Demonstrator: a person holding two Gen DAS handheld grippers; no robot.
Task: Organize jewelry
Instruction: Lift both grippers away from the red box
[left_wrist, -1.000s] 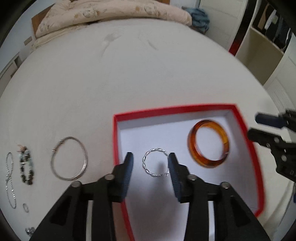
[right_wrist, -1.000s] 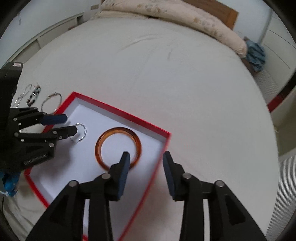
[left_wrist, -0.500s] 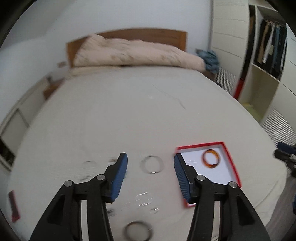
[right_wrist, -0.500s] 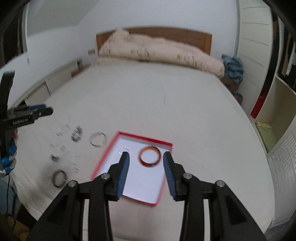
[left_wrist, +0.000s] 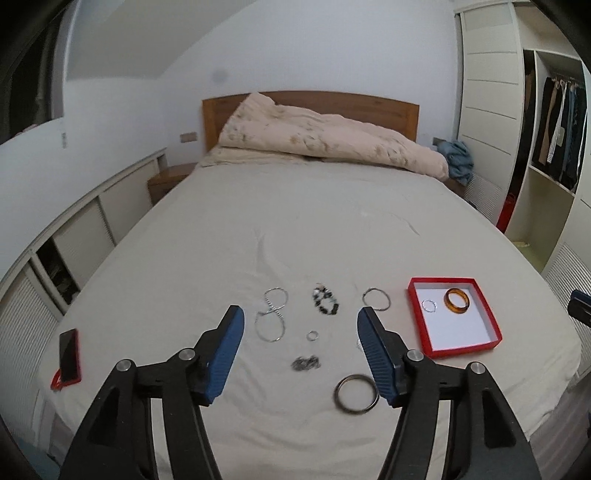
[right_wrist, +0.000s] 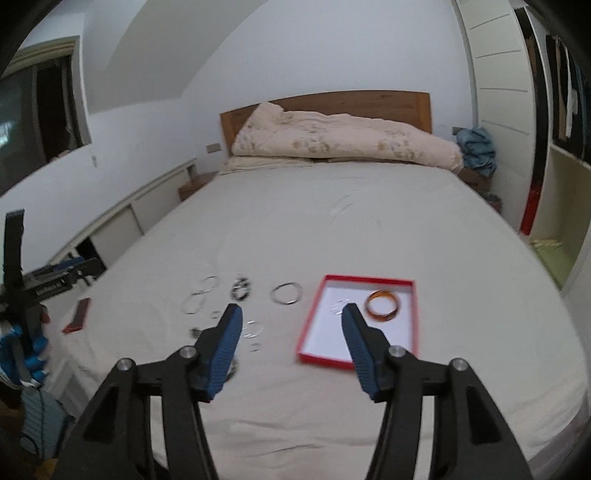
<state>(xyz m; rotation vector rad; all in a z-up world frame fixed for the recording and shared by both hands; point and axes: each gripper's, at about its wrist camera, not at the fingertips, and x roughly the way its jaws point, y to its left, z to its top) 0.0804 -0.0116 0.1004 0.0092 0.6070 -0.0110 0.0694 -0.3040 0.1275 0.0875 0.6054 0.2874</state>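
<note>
A red box (left_wrist: 486, 319) with a white floor lies on the bed at the right; it also shows in the right wrist view (right_wrist: 311, 312). In it lie an amber bangle (left_wrist: 457, 301) (right_wrist: 383, 305) and a small twisted silver ring (left_wrist: 429, 305). Left of the box, loose on the sheet, are a silver bangle (left_wrist: 376, 298) (right_wrist: 286, 293), a dark bead bracelet (left_wrist: 325, 299), a silver chain (left_wrist: 272, 314), a dark ring (left_wrist: 356, 398) and small pieces. My left gripper (left_wrist: 299, 330) is open and empty, high above the jewelry. My right gripper (right_wrist: 291, 325) is open and empty, held back from the bed.
A red phone (left_wrist: 69, 354) lies near the bed's left edge. A folded quilt (left_wrist: 325, 136) lies at the headboard. Low cabinets run along the left wall and a wardrobe (left_wrist: 546, 147) stands at the right. The left gripper's body (right_wrist: 22, 288) shows at the right wrist view's left edge.
Both grippers have pulled up and far back from the red box and opened wider. The twisted ring that was between the left fingers now lies in the box.
</note>
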